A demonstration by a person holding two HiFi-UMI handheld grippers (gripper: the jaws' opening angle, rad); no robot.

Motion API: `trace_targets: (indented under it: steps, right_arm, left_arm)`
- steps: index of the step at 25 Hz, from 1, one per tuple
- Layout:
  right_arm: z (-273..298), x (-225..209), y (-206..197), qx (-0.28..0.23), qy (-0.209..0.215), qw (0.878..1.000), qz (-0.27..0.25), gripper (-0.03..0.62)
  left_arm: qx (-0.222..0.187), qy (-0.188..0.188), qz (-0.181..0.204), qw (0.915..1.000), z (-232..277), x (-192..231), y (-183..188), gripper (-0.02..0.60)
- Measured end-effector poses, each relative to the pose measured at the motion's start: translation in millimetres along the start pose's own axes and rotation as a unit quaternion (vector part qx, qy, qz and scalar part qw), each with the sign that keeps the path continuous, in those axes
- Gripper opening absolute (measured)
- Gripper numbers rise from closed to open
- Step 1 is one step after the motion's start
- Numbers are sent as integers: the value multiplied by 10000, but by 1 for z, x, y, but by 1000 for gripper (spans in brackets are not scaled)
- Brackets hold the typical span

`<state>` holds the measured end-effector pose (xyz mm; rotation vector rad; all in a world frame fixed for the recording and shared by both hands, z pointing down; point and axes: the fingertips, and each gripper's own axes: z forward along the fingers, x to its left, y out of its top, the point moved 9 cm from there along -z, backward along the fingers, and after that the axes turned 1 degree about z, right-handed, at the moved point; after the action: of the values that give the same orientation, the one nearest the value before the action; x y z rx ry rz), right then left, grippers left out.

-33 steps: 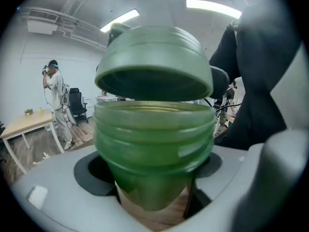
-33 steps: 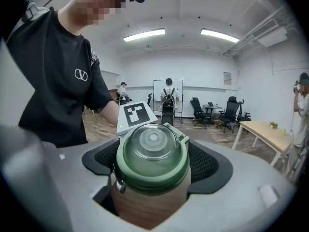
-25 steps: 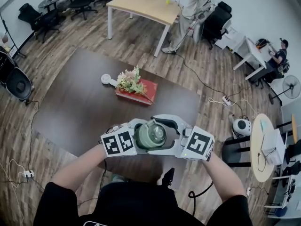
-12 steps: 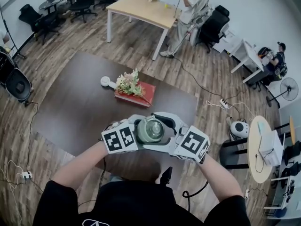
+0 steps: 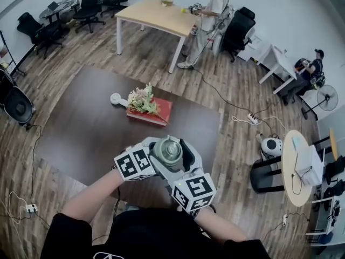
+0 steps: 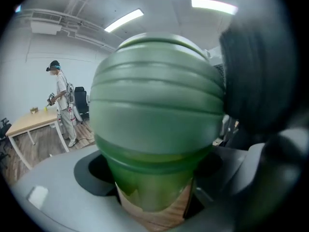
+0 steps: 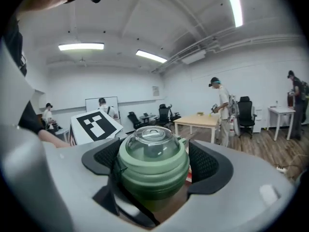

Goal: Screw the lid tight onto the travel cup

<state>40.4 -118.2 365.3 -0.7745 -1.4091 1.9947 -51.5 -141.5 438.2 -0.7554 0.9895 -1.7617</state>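
- The left gripper [image 6: 154,197] is clamping the green ribbed plastic travel cup [image 6: 154,129] by its lower body. The jaws are standing fairly wide because the cup is wide, with the dark pads [image 6: 91,170] pressing on both sides. Judged purpose: holding the body steady so it cannot spin.
- The right gripper [image 7: 154,173] is gripping the green screw lid with a clear dome top [image 7: 153,146]. Its black mesh pads [image 7: 206,164] are sitting against the lid's rim on both sides, so it is closed on the lid, not empty.
- The cup is being held up in the air, in front of the person's chest and over the near edge of the dark brown table [image 5: 81,123] – not resting on it.
- The right gripper is coming in from below and to the right, at an angle to the left one. That fits a wrist twist on the lid.
- The lid is sitting level on the cup – how tight it is, I cannot tell.
- A red book with a flower bunch [image 5: 148,111] is lying well apart from the cup and is not involved.
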Motion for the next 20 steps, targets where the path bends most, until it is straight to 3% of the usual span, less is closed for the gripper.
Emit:
trace_targets:
  steps: [2,4,6,8,12,17,20]
  right_arm:
    - [-3,3,-1,-218,-109,9997,20,457]
    - [-6,1,0,-411,126,9991,25,457]
    - [-14,-5,3,-698,608,9957,-90,459]
    - [-25,-17,3,-896,1450,9849,-311,466]
    - [-38,-45,6,-652,3213,9414,-789,474]
    - [-36,-59,27,-479,4538,8869,-716,472]
    - [-32,-56,34,-286,5110,8548,-861,471]
  left_arm:
    - [-85,-63,-98,9999,0,-2,2,414]
    - [-207,-160,-218,9994,-1,-3,3,414]
    - [-334,-280,-340,9985,-4,-3,4,414]
    - [-377,-393,-337,9979,-8,-5,5,414]
    - [-348,-803,-84,9961,-18,-18,15,414]
    - [-304,-1373,137,9900,-26,-41,32,414]
    - [-288,-1614,192,9863,-26,-49,39,414]
